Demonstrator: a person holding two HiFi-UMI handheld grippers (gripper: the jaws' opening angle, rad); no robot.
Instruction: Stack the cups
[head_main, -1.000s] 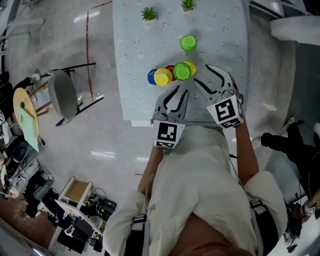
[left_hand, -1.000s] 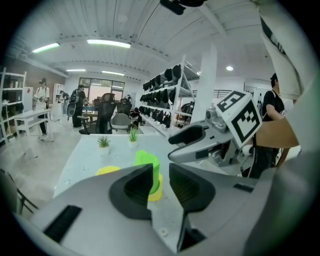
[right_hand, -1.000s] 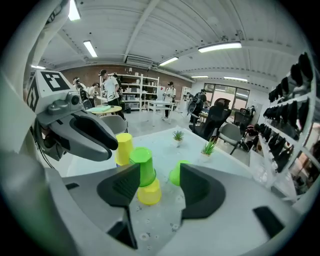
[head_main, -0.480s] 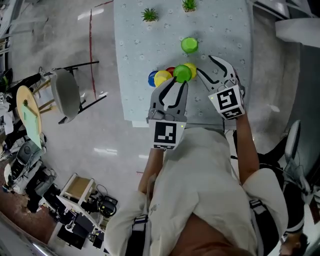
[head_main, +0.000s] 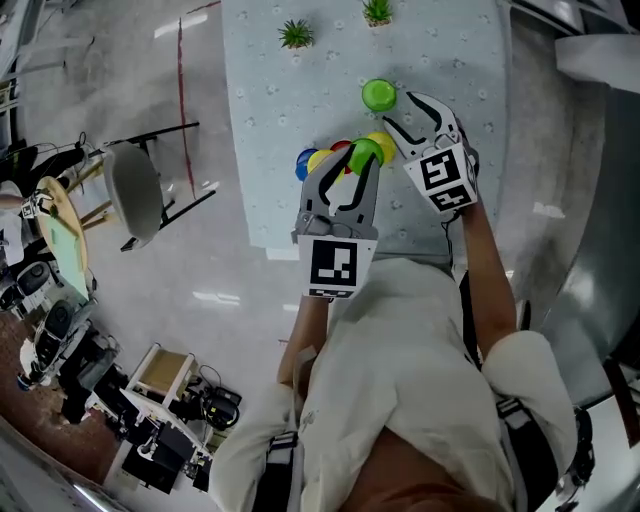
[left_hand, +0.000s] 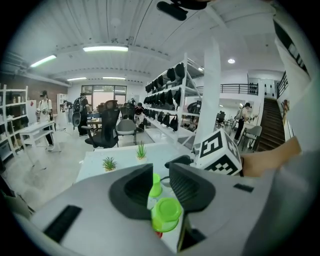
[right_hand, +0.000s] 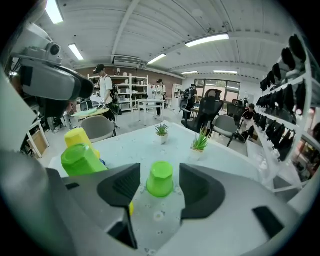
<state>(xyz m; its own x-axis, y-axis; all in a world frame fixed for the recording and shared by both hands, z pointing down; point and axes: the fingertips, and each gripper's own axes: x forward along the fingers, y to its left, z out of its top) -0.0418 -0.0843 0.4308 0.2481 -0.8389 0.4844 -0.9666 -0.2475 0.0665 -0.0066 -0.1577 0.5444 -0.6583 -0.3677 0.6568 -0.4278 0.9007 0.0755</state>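
A light table (head_main: 270, 90) carries a cluster of upturned cups: blue (head_main: 303, 163), yellow (head_main: 319, 159), red (head_main: 341, 147) and another yellow (head_main: 384, 142). My left gripper (head_main: 354, 168) is shut on a green cup (head_main: 364, 153) from that cluster; in the left gripper view this cup (left_hand: 166, 214) sits between the jaws, lifted. A second green cup (head_main: 378, 94) stands alone, upside down, farther back. My right gripper (head_main: 404, 118) is open just short of it; in the right gripper view this cup (right_hand: 161, 176) lies ahead between the spread jaws of the gripper (right_hand: 160, 189), untouched.
Two small potted plants (head_main: 297, 31) (head_main: 376, 10) stand at the table's far end. A grey chair (head_main: 133, 188) is on the floor to the left. The table's near edge (head_main: 285, 250) runs under my left gripper. Equipment clutters the floor at lower left.
My left gripper has moved forward over the cluster, closed on the green cup and raised it. My right gripper has moved forward and down toward the lone green cup.
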